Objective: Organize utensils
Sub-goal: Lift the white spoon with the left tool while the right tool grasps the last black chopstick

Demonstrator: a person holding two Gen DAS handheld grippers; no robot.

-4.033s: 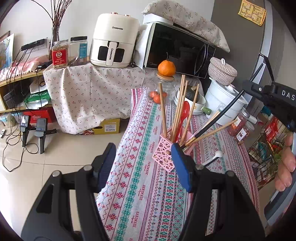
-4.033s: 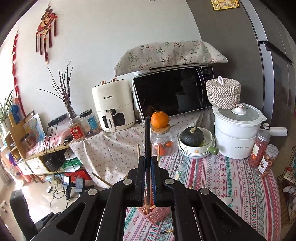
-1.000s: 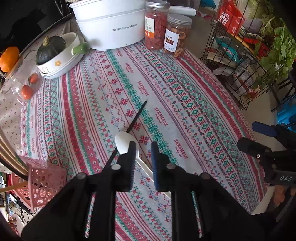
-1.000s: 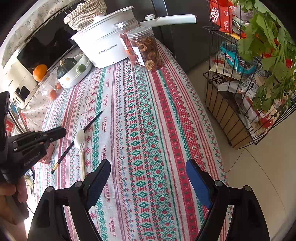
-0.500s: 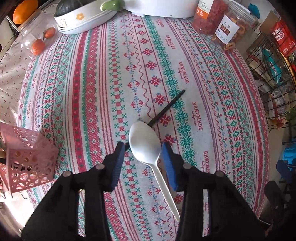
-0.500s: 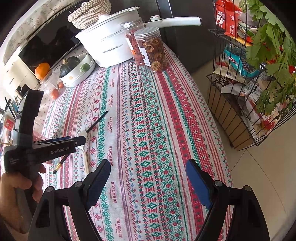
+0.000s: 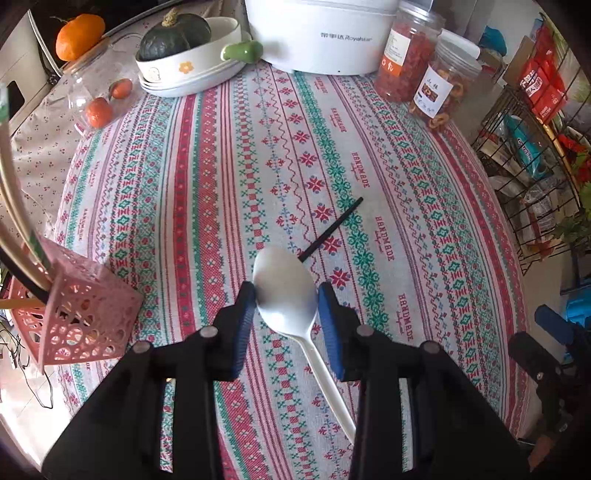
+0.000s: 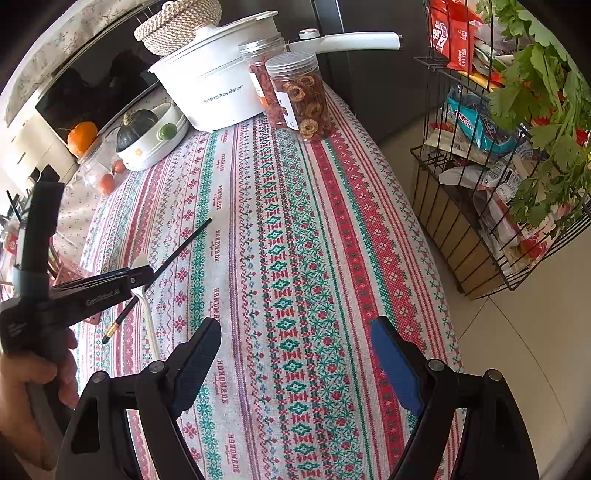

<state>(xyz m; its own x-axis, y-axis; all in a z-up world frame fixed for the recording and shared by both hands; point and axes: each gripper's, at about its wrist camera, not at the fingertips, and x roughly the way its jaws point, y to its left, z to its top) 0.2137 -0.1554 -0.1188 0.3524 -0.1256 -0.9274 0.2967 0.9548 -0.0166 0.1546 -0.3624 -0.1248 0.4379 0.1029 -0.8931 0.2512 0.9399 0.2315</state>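
A white plastic spoon (image 7: 286,291) lies on the patterned tablecloth (image 7: 207,192). My left gripper (image 7: 287,295) is low over it with its blue pads on either side of the spoon's bowl, close to its edges; I cannot tell if they press it. A black chopstick (image 7: 332,229) lies under the bowl's far side. A pink perforated holder (image 7: 74,314) with several chopsticks stands at the left. In the right wrist view the spoon (image 8: 146,310) and chopstick (image 8: 173,258) lie at the left, beside the left gripper (image 8: 144,275). My right gripper (image 8: 295,354) is wide open and empty.
A white pot (image 7: 325,33), two snack jars (image 7: 424,74), a bowl with a dark squash (image 7: 184,51) and a glass jar with an orange on top (image 7: 96,88) stand along the far edge. A wire rack (image 8: 498,184) with packets and greens stands to the right.
My left gripper has come down and forward over the spoon, and its pads now flank the bowl. The right gripper has stayed open and nearly still.
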